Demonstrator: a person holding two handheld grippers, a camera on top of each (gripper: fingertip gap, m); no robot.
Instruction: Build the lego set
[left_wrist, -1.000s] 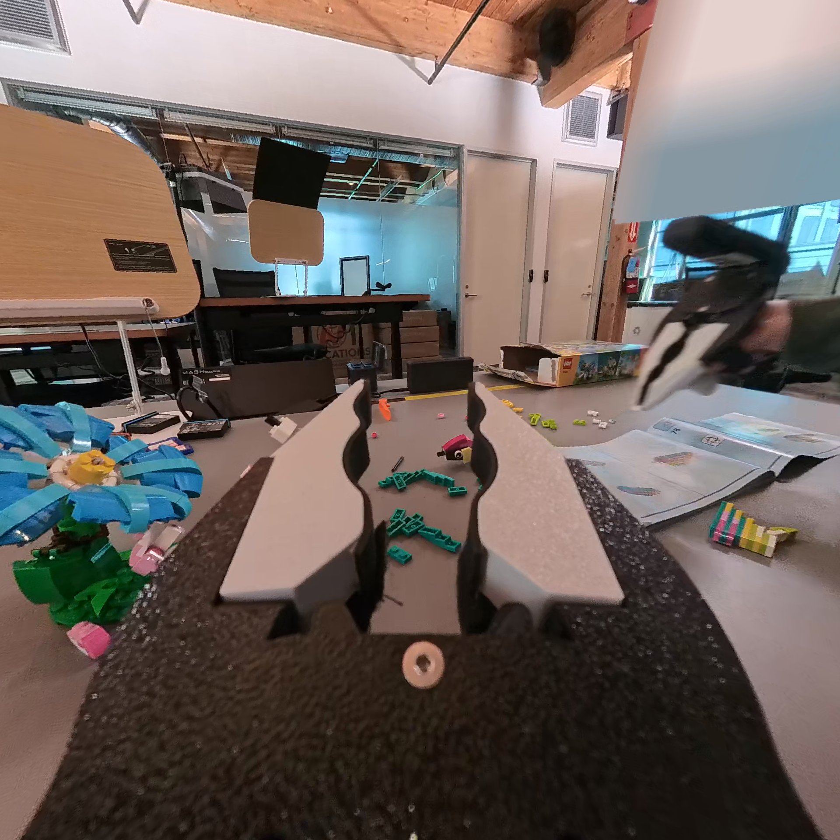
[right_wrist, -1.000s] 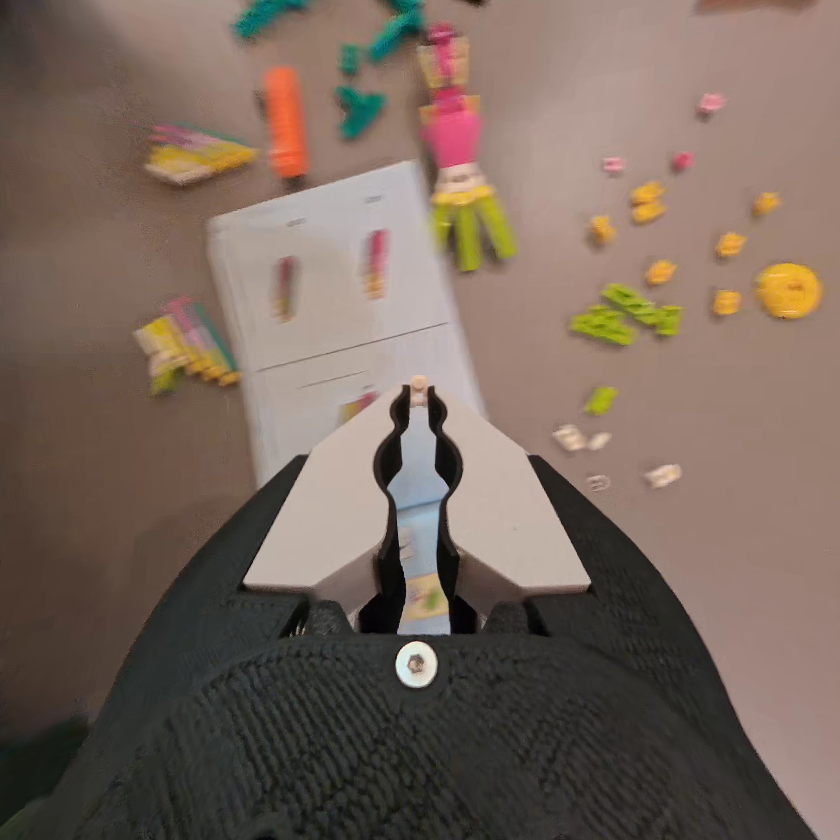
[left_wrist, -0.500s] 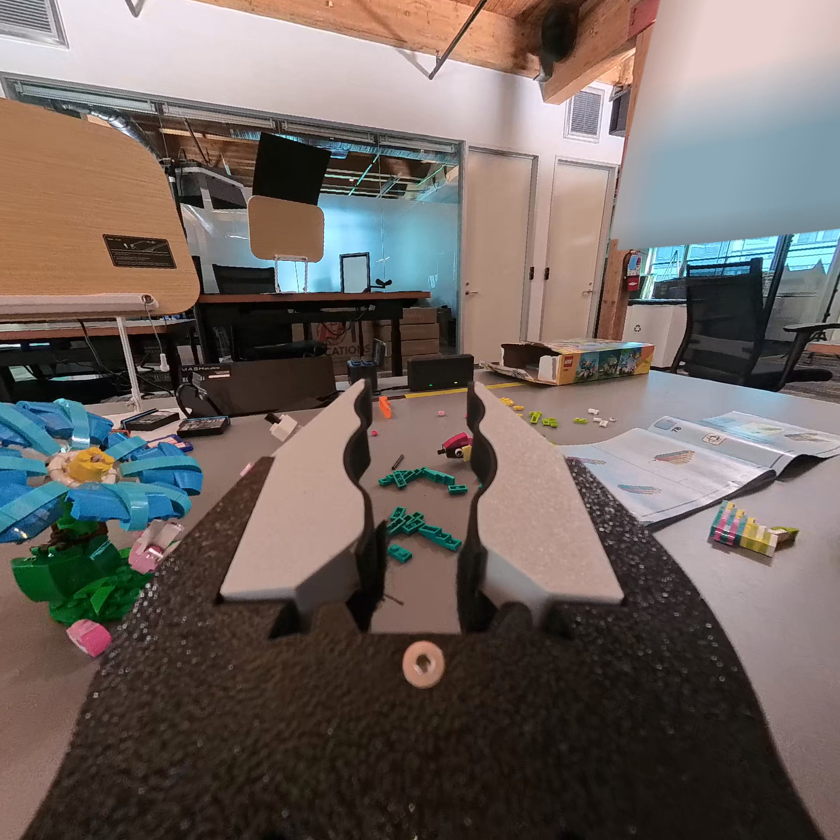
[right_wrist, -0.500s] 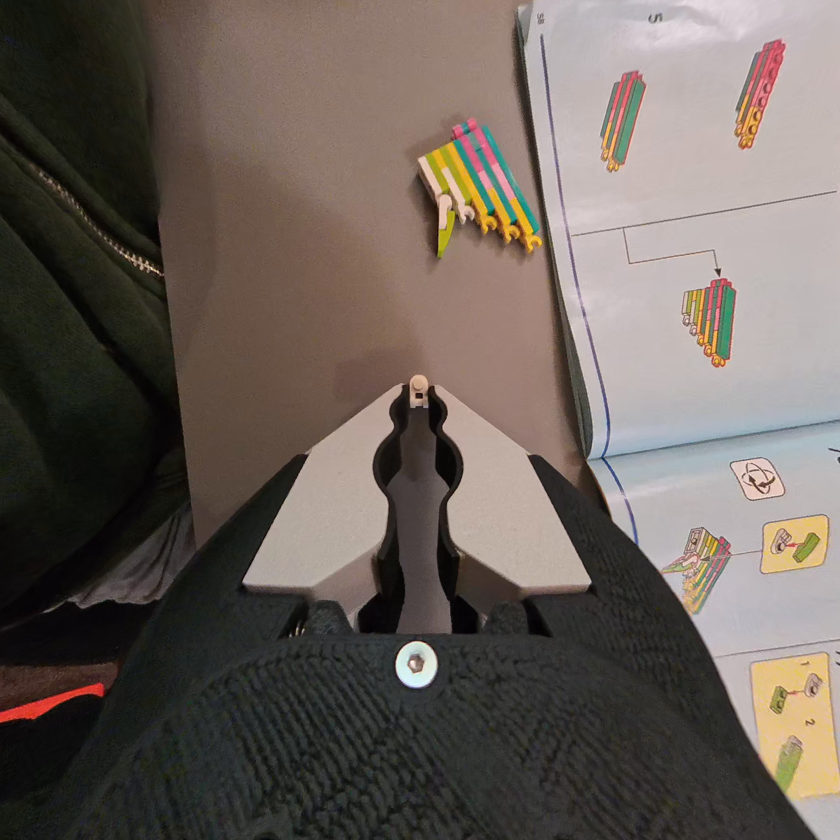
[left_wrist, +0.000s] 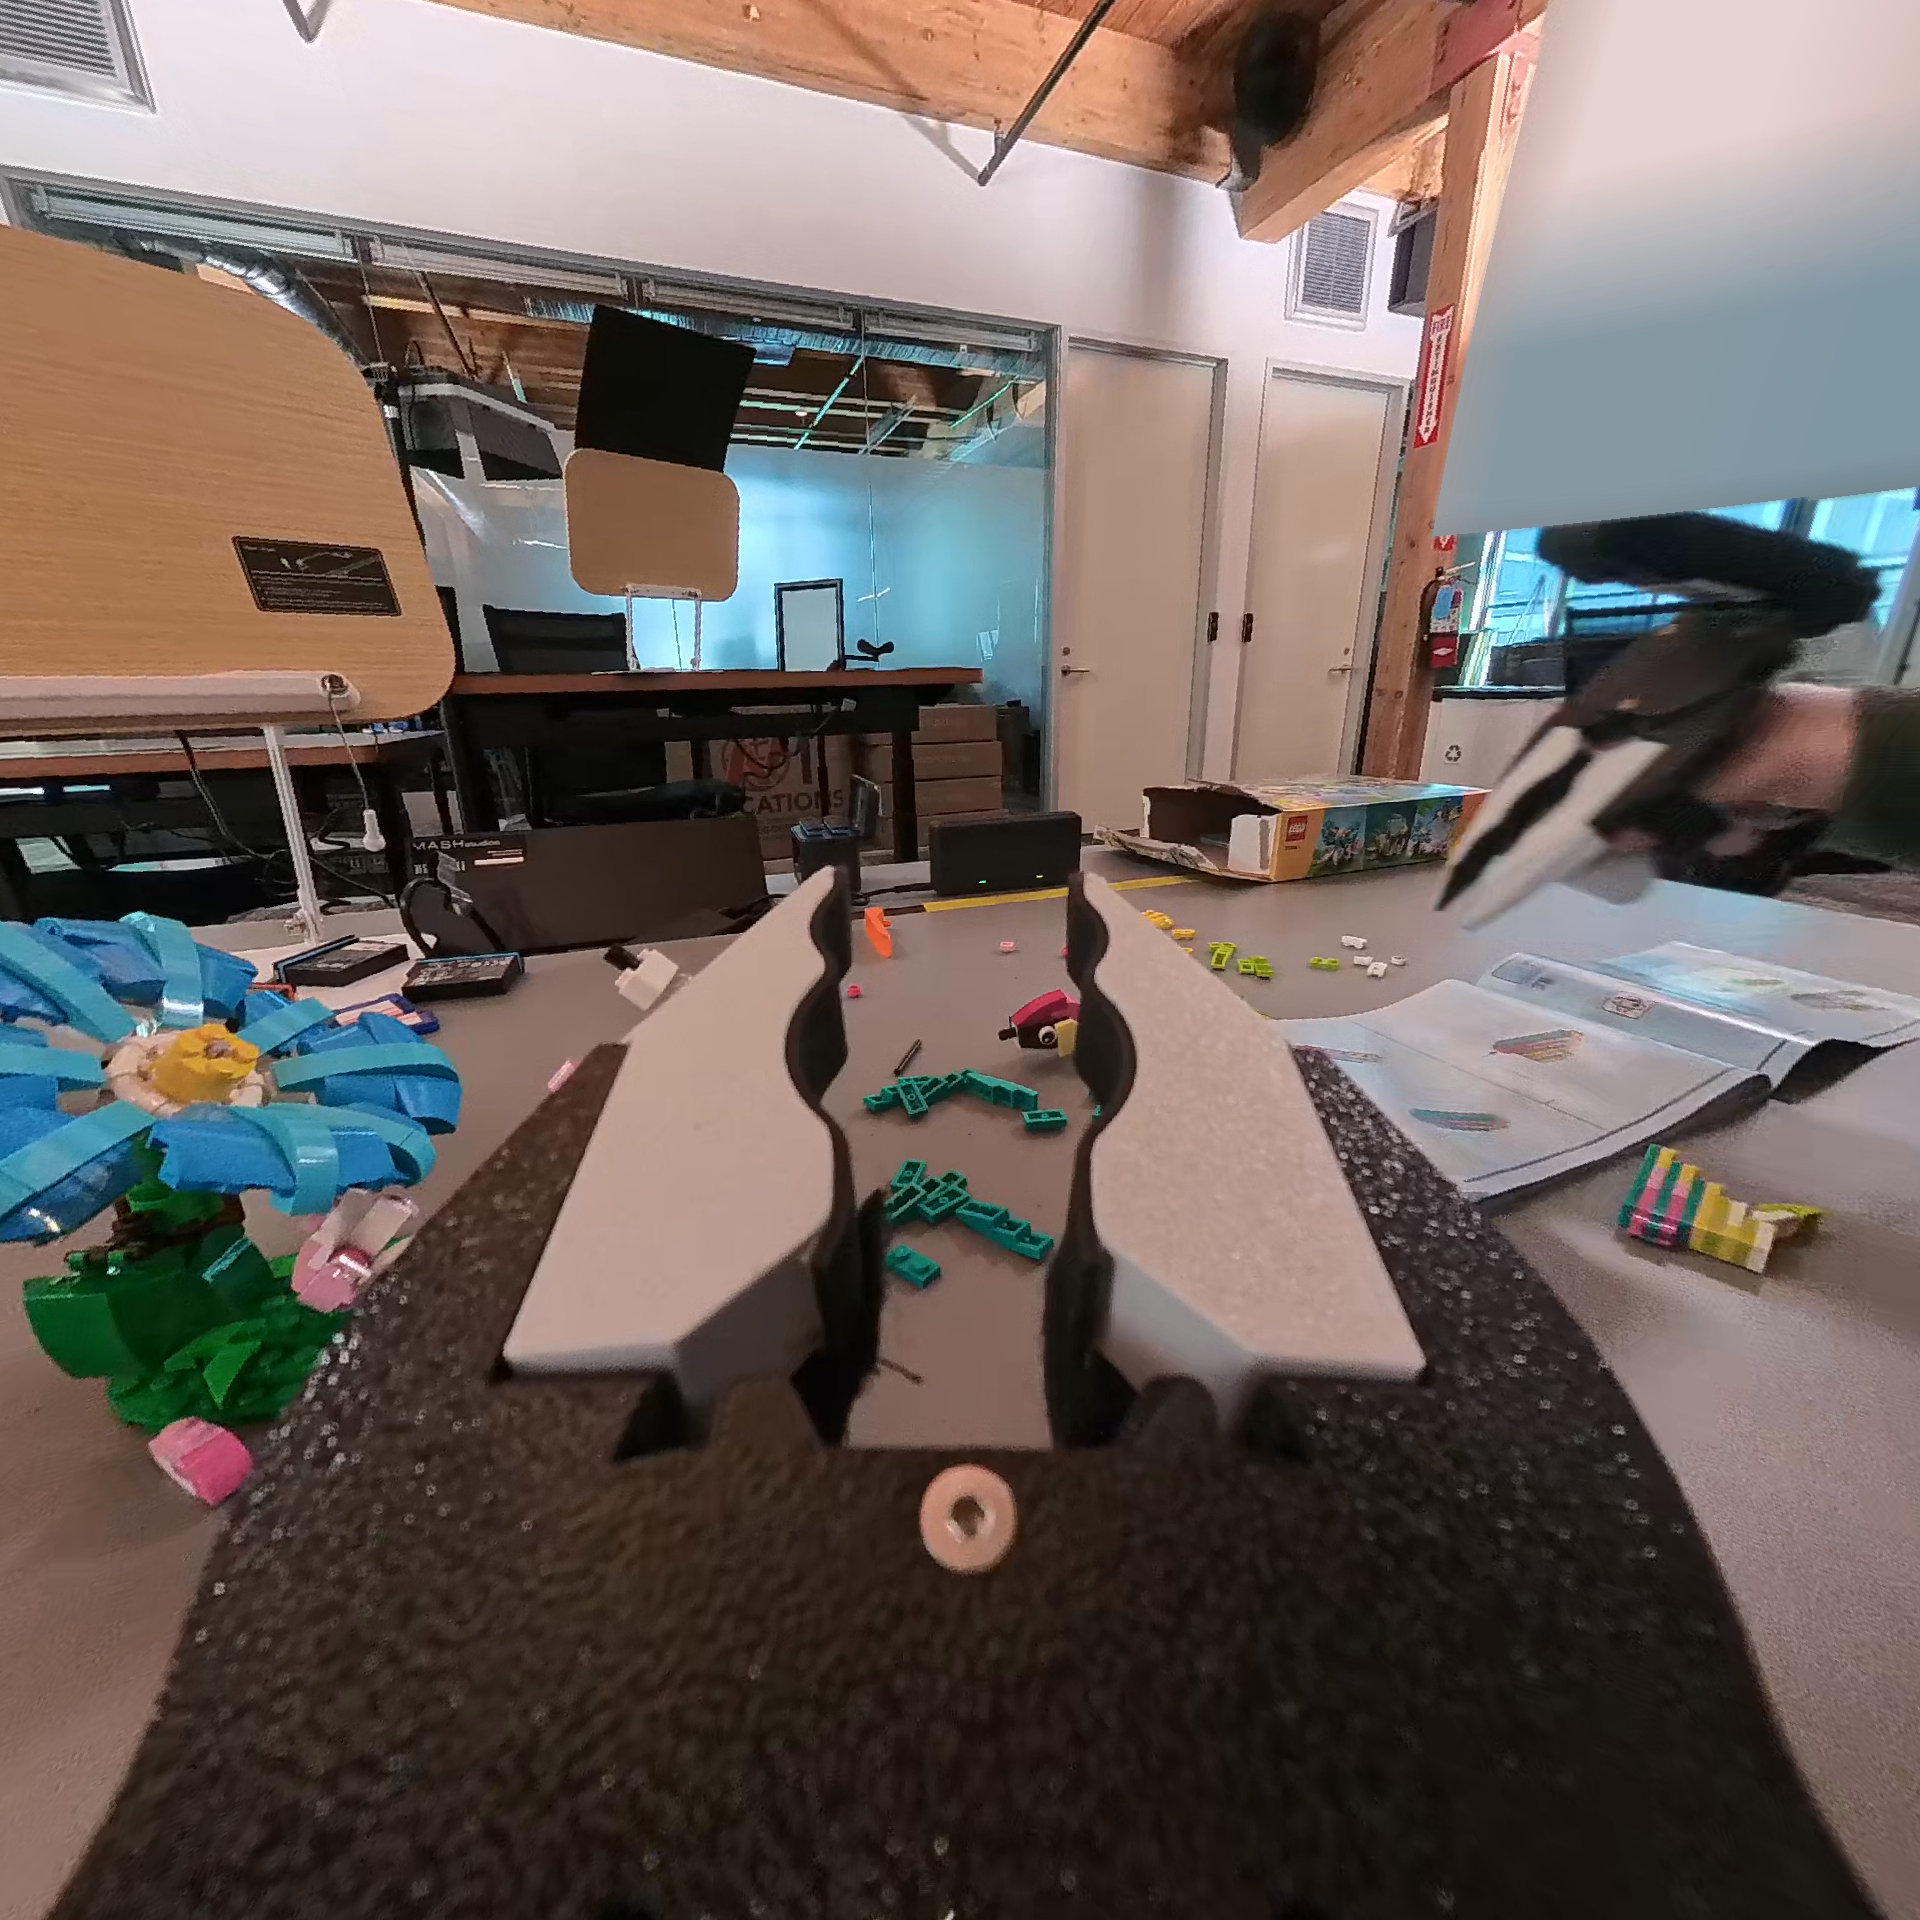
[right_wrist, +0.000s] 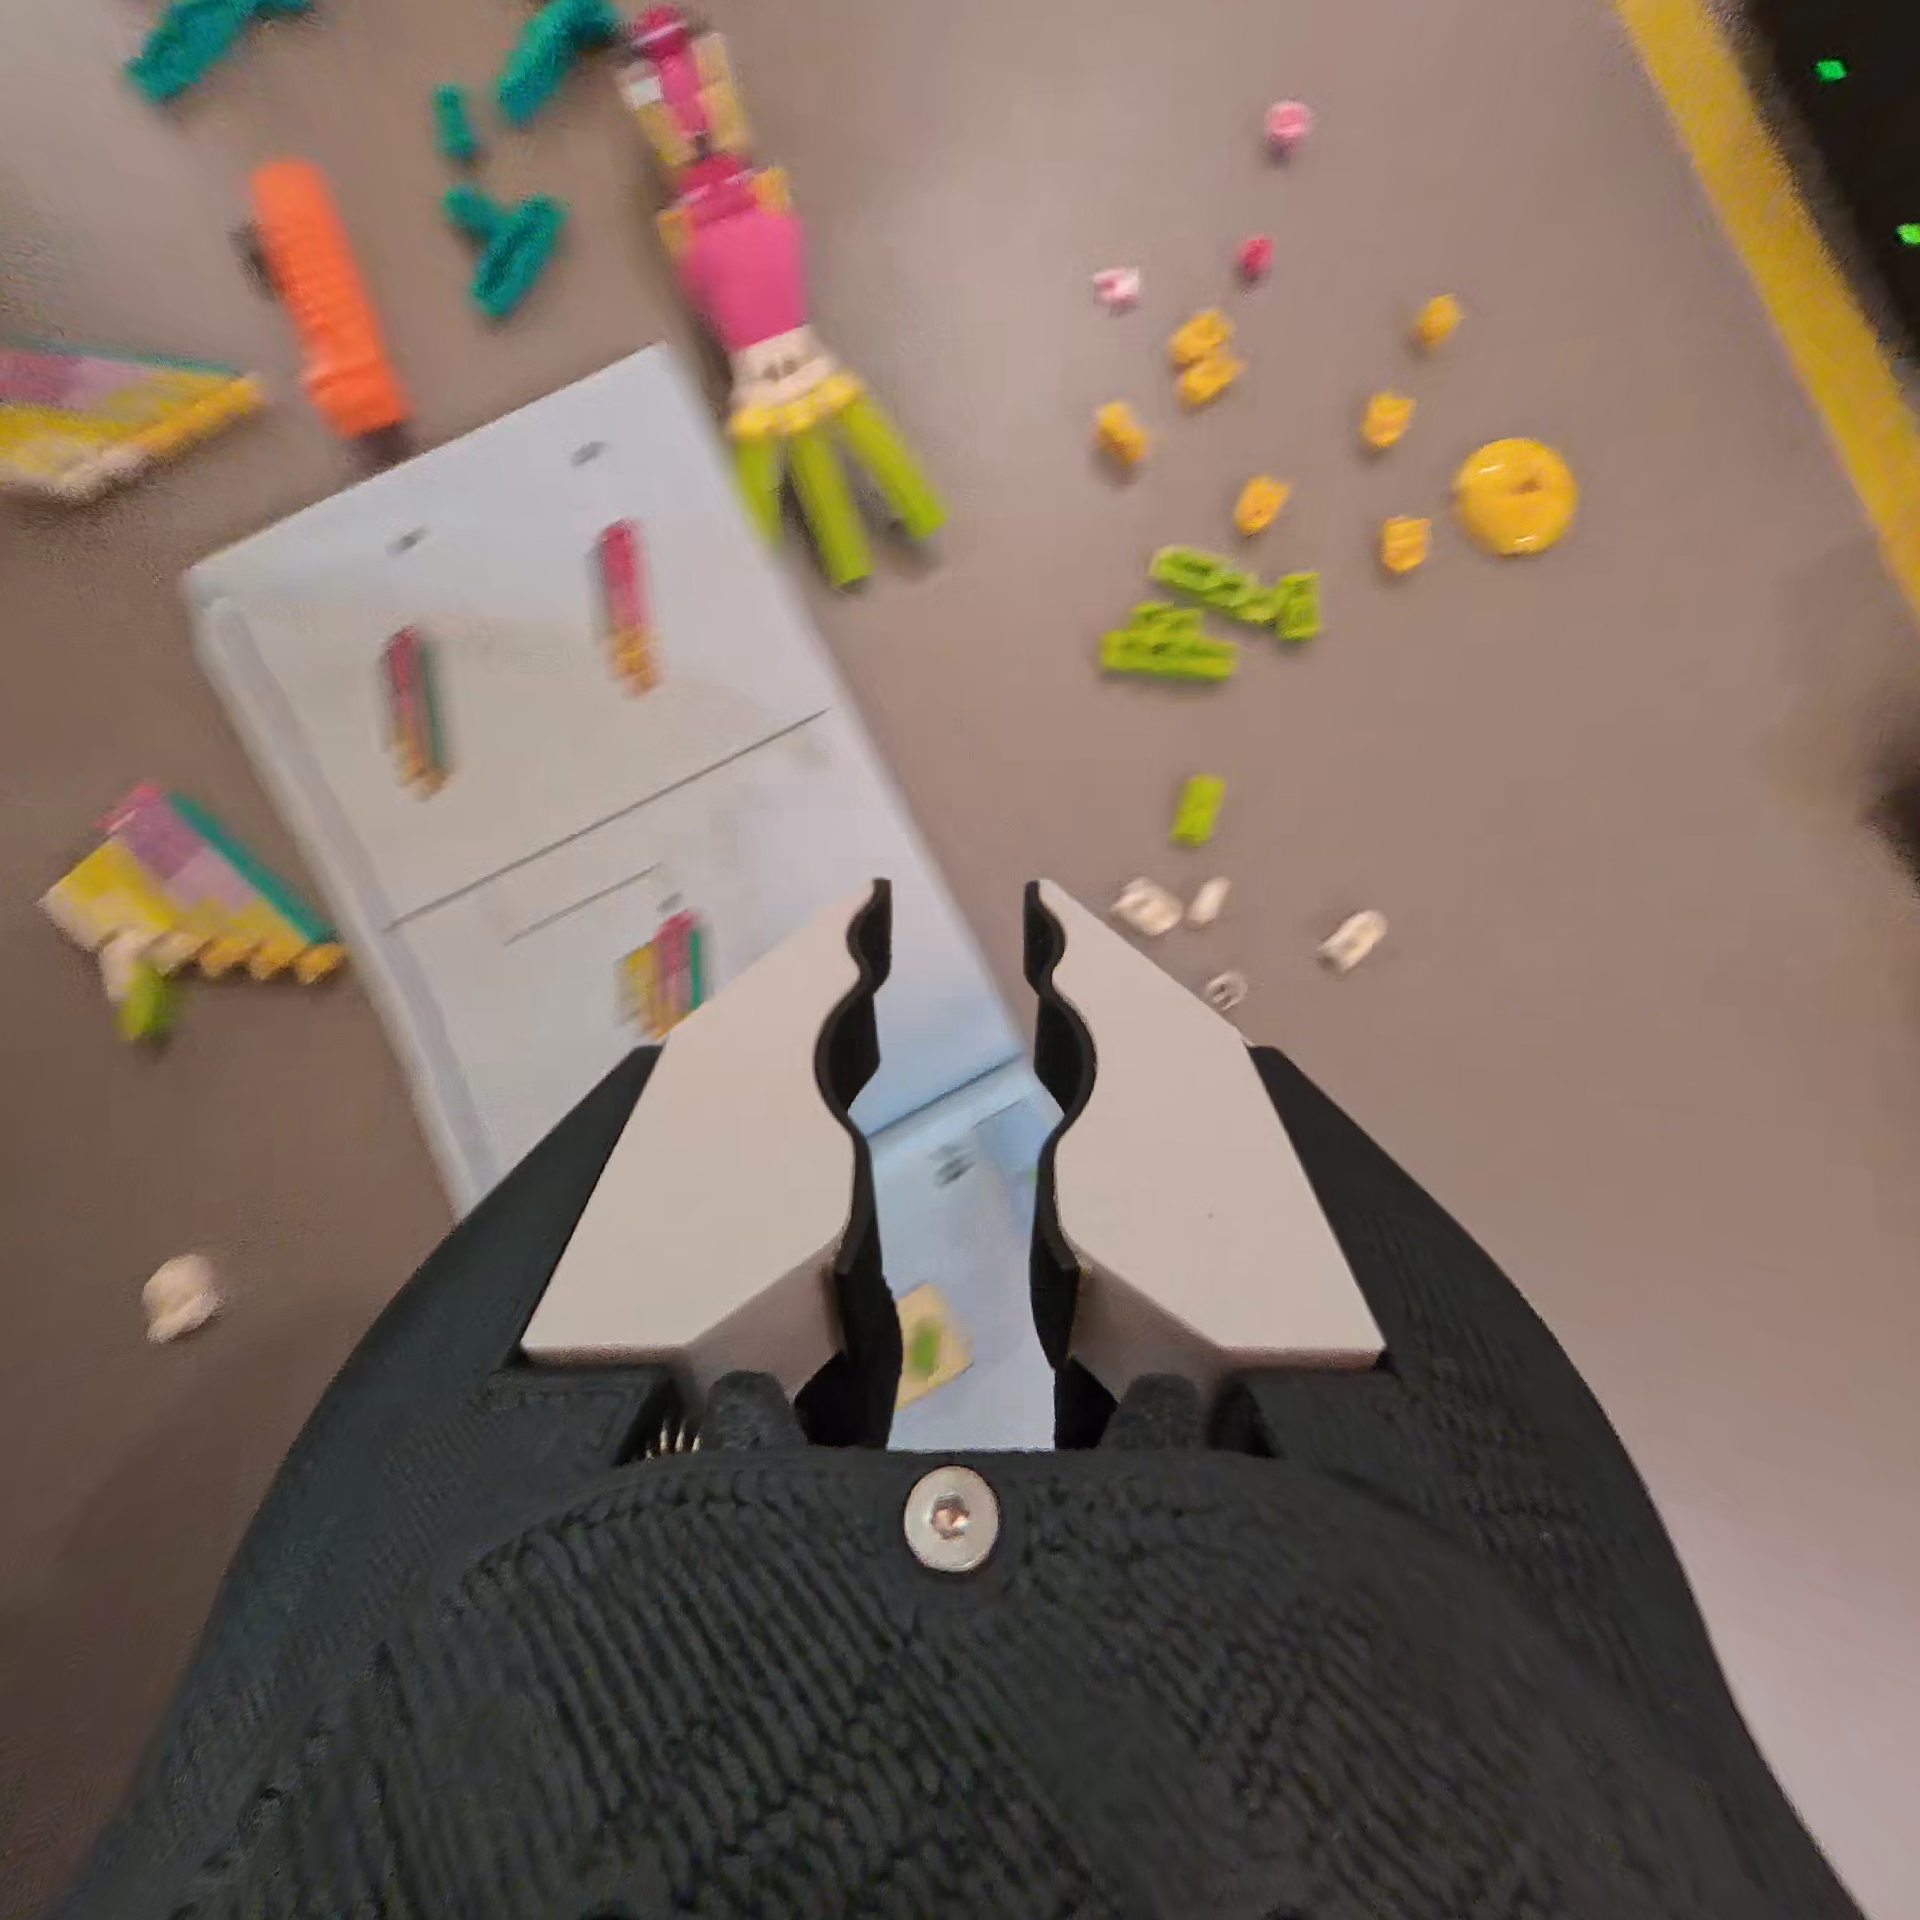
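Judging by the table, the build is midway: a pink bird body (right_wrist: 743, 270) and striped wing assemblies (right_wrist: 177, 914) are made, while teal plates (left_wrist: 961, 1195), lime pieces (right_wrist: 1195, 623) and yellow pieces (right_wrist: 1205, 353) lie loose. Right gripper (right_wrist: 954, 899) hovers parted, apparently empty; left gripper (left_wrist: 956, 894) gapes empty above the teal plates.

A striped wing piece (right_wrist: 182, 914) of pink, yellow and teal bricks lies flat at the left edge of the right wrist view, beside the open instruction booklet (right_wrist: 540, 748). A pink bird body (right_wrist: 758, 301) with lime green tail sticks lies near the top, by an orange brick separator (right_wrist: 327, 301). Small yellow pieces (right_wrist: 1257, 504), lime pieces (right_wrist: 1195, 623) and white pieces (right_wrist: 1153, 904) are scattered on the right. Teal pieces (left_wrist: 956, 1195) lie mid-frame in the left wrist view.
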